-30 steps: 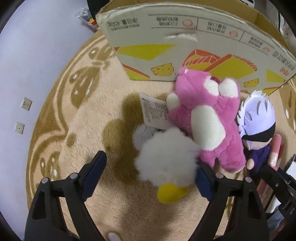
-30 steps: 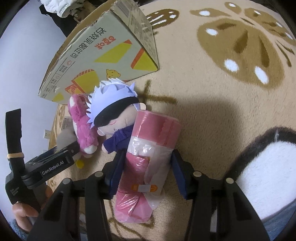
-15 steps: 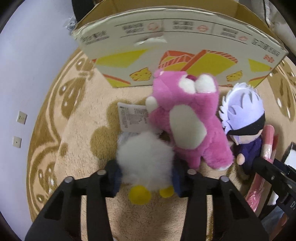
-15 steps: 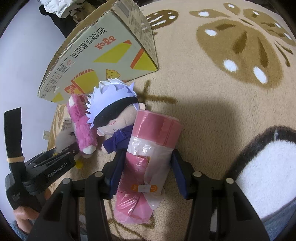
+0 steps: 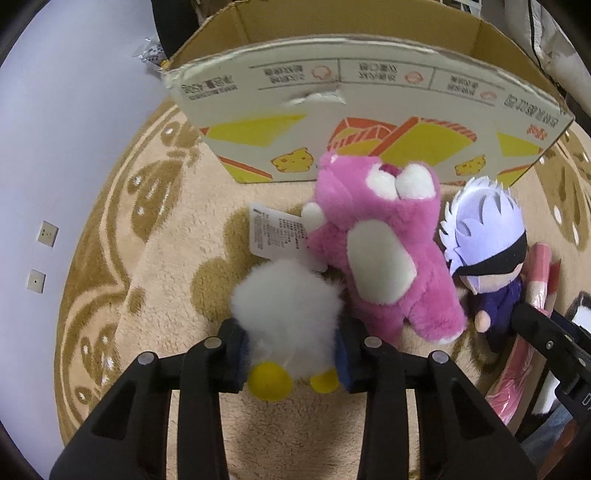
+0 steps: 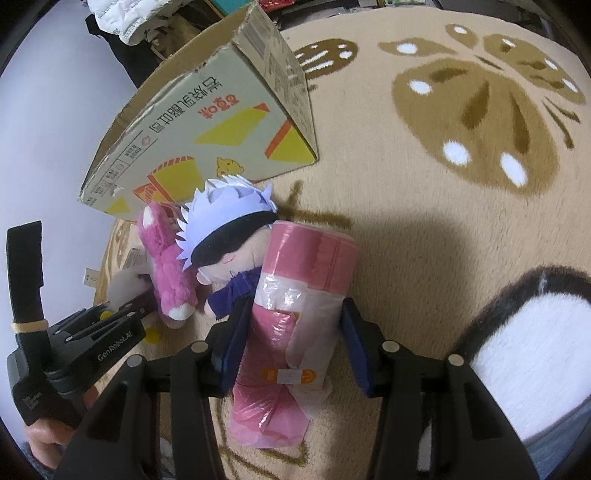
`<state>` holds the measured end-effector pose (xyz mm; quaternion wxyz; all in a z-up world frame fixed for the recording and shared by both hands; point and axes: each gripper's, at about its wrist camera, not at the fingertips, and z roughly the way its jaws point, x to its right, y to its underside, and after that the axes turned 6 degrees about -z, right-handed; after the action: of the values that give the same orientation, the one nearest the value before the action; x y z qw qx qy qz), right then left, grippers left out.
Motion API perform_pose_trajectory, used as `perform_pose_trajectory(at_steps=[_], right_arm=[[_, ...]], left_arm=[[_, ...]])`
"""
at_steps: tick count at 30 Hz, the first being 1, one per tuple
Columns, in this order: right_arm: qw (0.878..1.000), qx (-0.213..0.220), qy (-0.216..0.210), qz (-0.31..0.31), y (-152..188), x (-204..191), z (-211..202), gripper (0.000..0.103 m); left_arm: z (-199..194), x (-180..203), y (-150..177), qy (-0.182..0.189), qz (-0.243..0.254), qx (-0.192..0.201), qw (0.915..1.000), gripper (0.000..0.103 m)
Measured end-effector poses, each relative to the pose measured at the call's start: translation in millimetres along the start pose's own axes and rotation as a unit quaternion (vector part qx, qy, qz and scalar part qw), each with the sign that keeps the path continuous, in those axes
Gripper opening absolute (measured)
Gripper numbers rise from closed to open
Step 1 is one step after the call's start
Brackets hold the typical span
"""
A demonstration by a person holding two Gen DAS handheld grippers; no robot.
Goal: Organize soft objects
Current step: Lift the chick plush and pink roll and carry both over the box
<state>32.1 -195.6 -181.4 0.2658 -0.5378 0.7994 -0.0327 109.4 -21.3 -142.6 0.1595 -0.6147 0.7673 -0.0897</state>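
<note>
A fluffy white plush (image 5: 284, 295) with yellow feet sits between the pads of my left gripper (image 5: 290, 343), which is shut on it. Beside it on the rug lie a pink bear (image 5: 384, 258) and a white-haired doll (image 5: 487, 251) with a black blindfold. My right gripper (image 6: 293, 332) straddles a pink plastic-wrapped roll (image 6: 306, 266). Its jaws are closing and the pads touch the roll's sides. The doll (image 6: 229, 229) leans against the roll's left side. An open cardboard box (image 5: 332, 122) stands just behind the toys.
A beige rug (image 6: 424, 229) with brown leaf patterns covers the floor. A paper tag (image 5: 277, 236) lies by the bear. Wall sockets (image 5: 48, 233) are at the left. A hand (image 6: 48, 439) holds the left gripper. Bags and clutter (image 6: 129, 18) sit behind the box (image 6: 207, 122).
My left gripper's jaws went from wide open to closed on the white plush. The right gripper stays around the pink roll, with little visible change.
</note>
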Motion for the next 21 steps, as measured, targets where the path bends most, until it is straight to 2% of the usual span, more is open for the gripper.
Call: perform_pose_trajectory(at_steps=[9,21], right_arm=[[1.0,0.026,0.004,0.003,-7,-1,-12,0.051],[0.998,0.06,0.004,-0.017,-9,-10,-34,0.05]], left_arm=[[-7,-6,-1,0.012,-0.017,0.008,0.9997,0.031],[-19,-17,-5,0.006,-0.047,0.032,0.9984,0.031]])
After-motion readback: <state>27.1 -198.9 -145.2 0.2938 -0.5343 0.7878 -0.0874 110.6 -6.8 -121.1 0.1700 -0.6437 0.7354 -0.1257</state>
